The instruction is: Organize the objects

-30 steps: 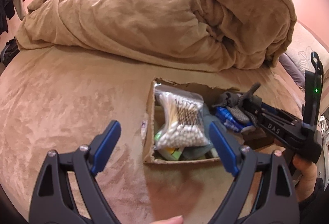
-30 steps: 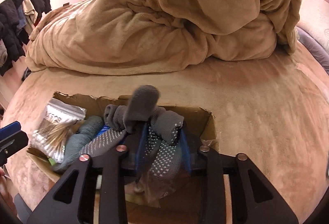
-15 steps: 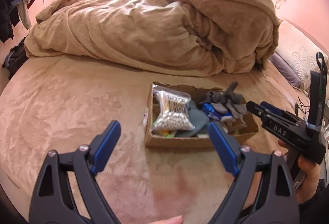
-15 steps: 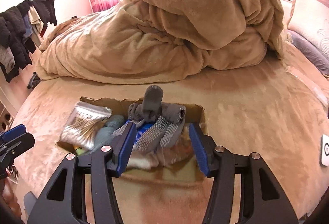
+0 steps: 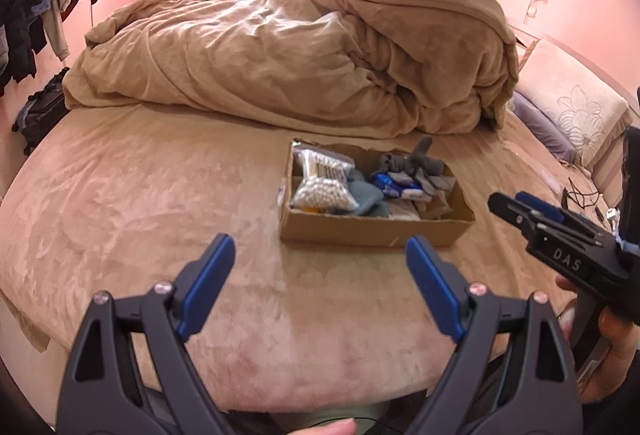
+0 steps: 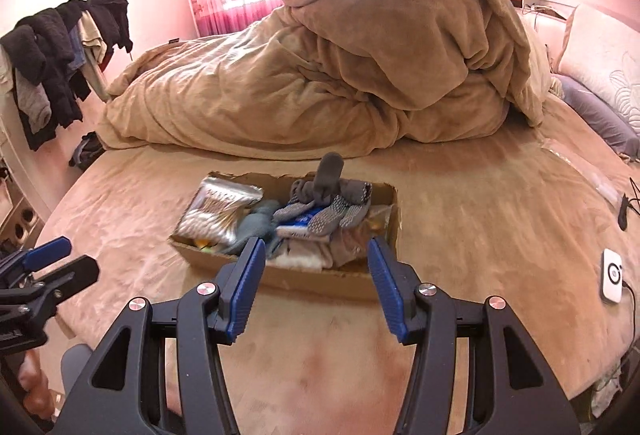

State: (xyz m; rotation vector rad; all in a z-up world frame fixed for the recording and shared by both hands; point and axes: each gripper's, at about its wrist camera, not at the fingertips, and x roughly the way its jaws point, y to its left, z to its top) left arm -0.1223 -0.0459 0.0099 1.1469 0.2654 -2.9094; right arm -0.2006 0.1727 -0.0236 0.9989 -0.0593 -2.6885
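A shallow cardboard box (image 5: 372, 229) sits on the bed; it also shows in the right wrist view (image 6: 320, 277). It holds a clear bag of cotton swabs (image 5: 322, 183) (image 6: 218, 213) at its left, grey dotted gloves (image 5: 416, 171) (image 6: 330, 205) at its right, a blue packet (image 5: 394, 189) and a grey-green cloth (image 6: 258, 223). My left gripper (image 5: 320, 275) is open and empty, well back from the box. My right gripper (image 6: 316, 271) is open and empty, just in front of the box's near wall; it shows from the side in the left wrist view (image 5: 516, 205).
A bunched tan duvet (image 5: 300, 63) fills the back of the bed. Pillows (image 6: 604, 63) lie at the right. A white device with a cable (image 6: 612, 275) lies near the right edge. Clothes (image 6: 60, 59) hang at the left, a dark bag (image 5: 40, 111) on the floor.
My right gripper opened and left the grey gloves in the box. Both grippers pulled back and up from the box, which now looks smaller.
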